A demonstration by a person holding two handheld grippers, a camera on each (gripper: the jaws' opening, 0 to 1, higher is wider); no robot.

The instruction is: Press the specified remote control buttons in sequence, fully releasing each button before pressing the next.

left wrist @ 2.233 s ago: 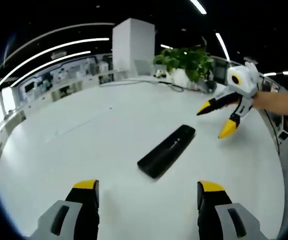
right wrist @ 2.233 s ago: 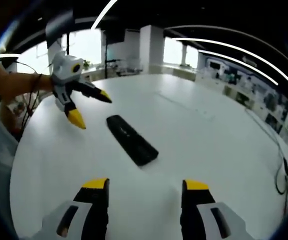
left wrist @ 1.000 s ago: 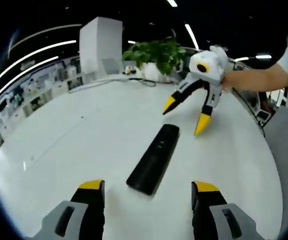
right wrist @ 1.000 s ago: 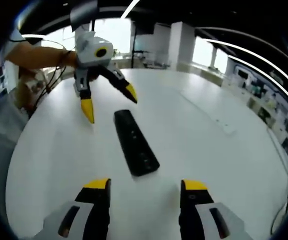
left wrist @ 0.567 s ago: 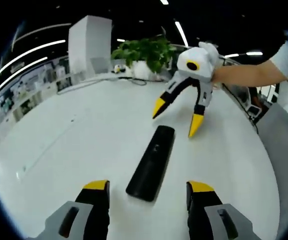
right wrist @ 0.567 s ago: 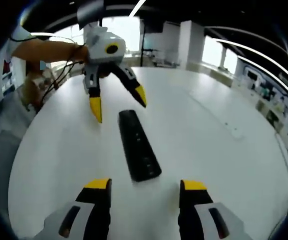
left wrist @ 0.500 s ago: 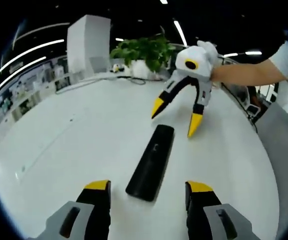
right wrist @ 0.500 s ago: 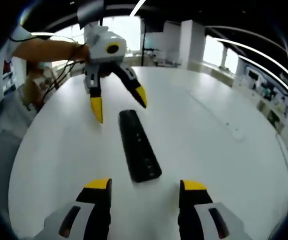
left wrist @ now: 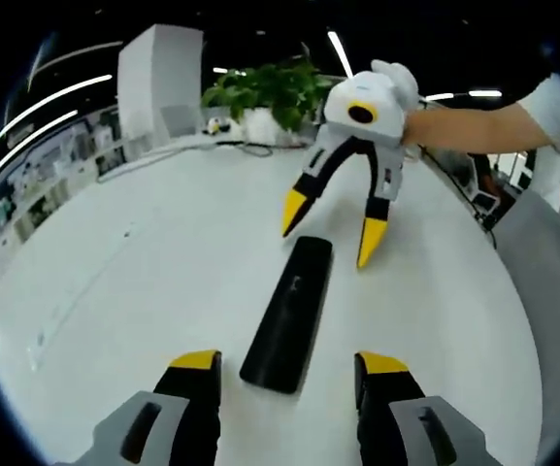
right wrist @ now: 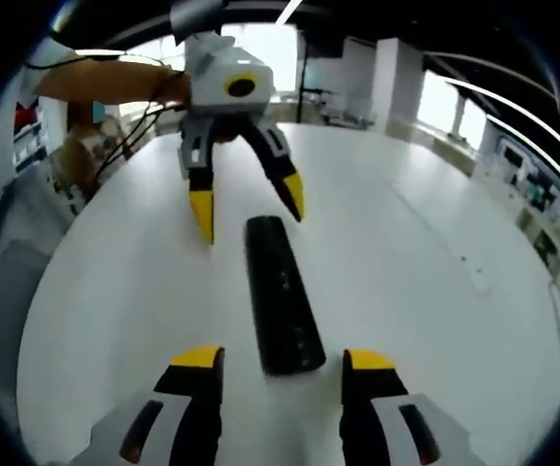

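A black remote control (left wrist: 288, 313) lies flat on the round white table (left wrist: 144, 282), its length running away from me in both views. In the left gripper view my left gripper (left wrist: 287, 364) stands open, its yellow-tipped jaws either side of the remote's near end. My right gripper (left wrist: 330, 226) comes in from the far side, open, its tips just above the remote's far end. In the right gripper view the remote (right wrist: 280, 291) reaches down between my right gripper's (right wrist: 283, 361) open jaws, and the left gripper (right wrist: 248, 212) hangs open over its far end.
A potted green plant (left wrist: 265, 92) and a white pillar (left wrist: 158, 83) stand beyond the table's far edge, with cables near them. A person's arm (left wrist: 474, 126) holds the right gripper. Shelves and windows line the room around the table (right wrist: 435, 252).
Both grippers have closed in on the remote from opposite ends; each view's jaws now straddle the remote's near end. The remote has not moved on the table.
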